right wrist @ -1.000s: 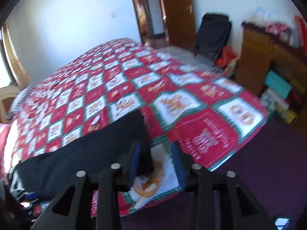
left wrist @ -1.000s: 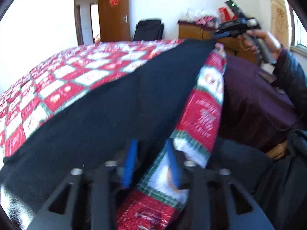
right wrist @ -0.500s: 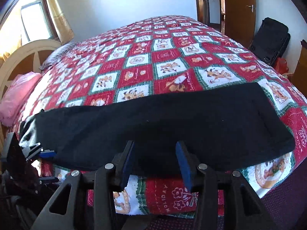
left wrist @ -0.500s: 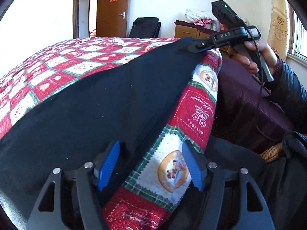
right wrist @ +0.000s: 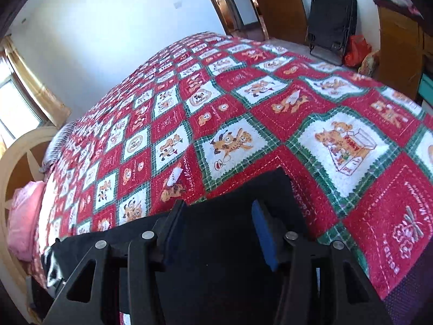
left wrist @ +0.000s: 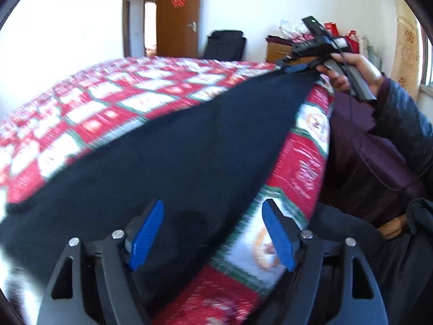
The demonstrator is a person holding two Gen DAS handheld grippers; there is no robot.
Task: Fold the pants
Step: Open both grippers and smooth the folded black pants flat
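- The black pants [left wrist: 167,162] lie as one long band along the bed [right wrist: 243,103] edge, apparently halved lengthwise.
- Left tongs [left wrist: 212,233] and right tongs [right wrist: 216,233] are opening over the cloth, gripping nothing.
- Crosswise folds seem left.

Left gripper [left wrist: 212,233]: black skeletal frame with triangular cut-outs, silver screw heads at the pivots, ribbed blue pads [left wrist: 146,234] on both fingers. Right gripper [right wrist: 216,233]: same black frame, silver screws, blue pads [right wrist: 263,237]. In the left wrist view the right hand [left wrist: 351,71] shows a dark maroon cuff under a dark quilted jacket sleeve [left wrist: 406,124]; thin black cable trails from the handle.
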